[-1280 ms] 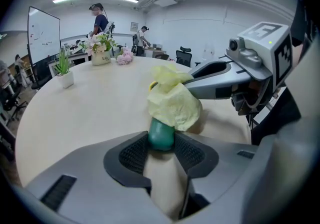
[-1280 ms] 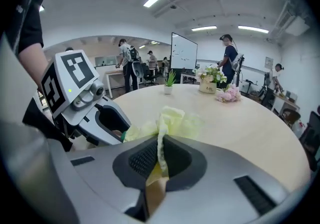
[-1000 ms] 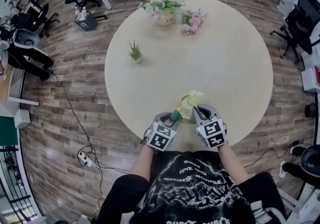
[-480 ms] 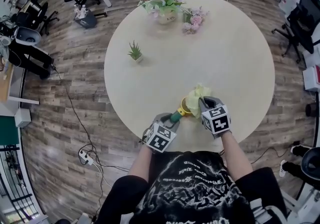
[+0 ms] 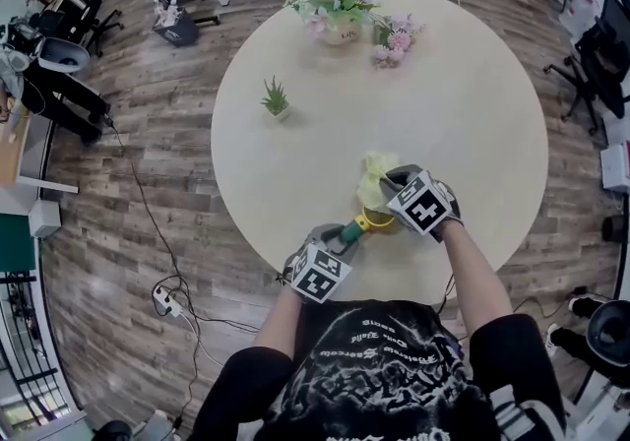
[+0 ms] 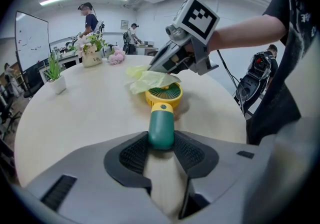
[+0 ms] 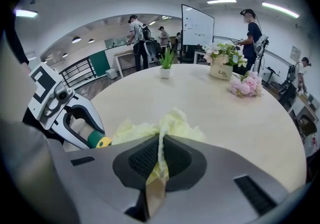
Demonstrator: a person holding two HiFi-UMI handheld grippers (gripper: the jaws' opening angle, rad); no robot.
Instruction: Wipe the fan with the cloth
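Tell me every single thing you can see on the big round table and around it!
table: one, pale beige, round, in the middle
fan: one, yellow head and green handle, at the table's near edge
cloth: one, pale yellow, on the far side of the fan's head
potted plant: one, green, table's left part
flower pot: one, white and pink blooms, far edge
pink bouquet: one, beside the flower pot
office chairs: several, black, on the floor around
left gripper: one, grey, clamped on the fan's handle
right gripper: one, grey, pinching the cloth
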